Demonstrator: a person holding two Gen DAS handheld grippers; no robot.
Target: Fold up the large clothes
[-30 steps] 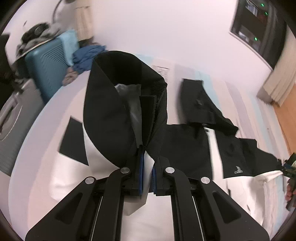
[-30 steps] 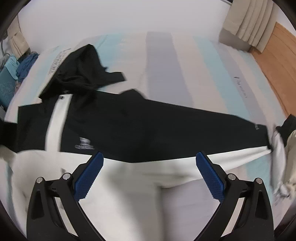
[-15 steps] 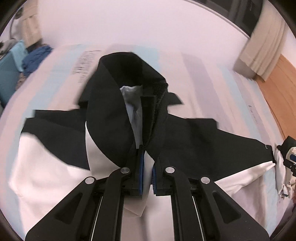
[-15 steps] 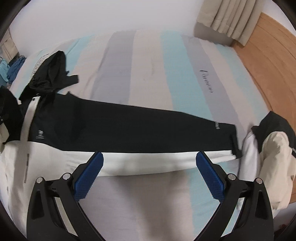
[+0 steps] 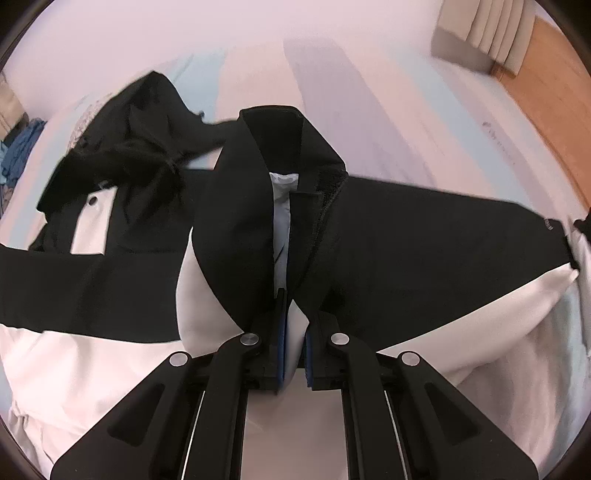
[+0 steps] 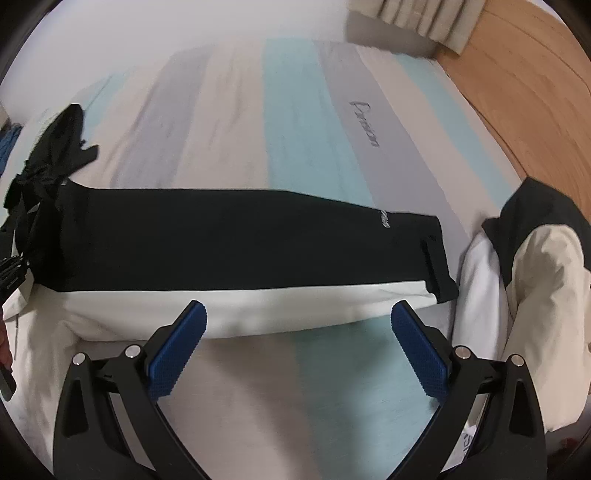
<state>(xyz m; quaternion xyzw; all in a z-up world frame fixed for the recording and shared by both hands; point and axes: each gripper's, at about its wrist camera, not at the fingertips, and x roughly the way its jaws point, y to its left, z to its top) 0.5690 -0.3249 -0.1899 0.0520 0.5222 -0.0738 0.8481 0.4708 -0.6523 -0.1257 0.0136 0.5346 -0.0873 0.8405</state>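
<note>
A black and white jacket [image 5: 406, 251] lies spread on a striped bed [image 6: 303, 140]. My left gripper [image 5: 293, 328] is shut on the jacket's other sleeve [image 5: 236, 221], whose black cuff end stands up in front of the camera. The jacket's hood [image 5: 122, 155] lies bunched at the far left. In the right wrist view one sleeve [image 6: 240, 236] stretches flat across the bed, black above and white below, cuff to the right. My right gripper [image 6: 297, 317] is open and empty, just above the sleeve's white lower edge.
A second black and cream garment [image 6: 535, 258] is heaped at the right end of the bed. Wooden floor [image 6: 517, 81] and curtains [image 6: 417, 14] lie beyond the bed. Blue clothes [image 5: 18, 147] sit at the far left.
My left gripper has swung right with the sleeve in it, over the jacket's body. My right gripper has moved right along the outstretched sleeve toward its cuff, staying open.
</note>
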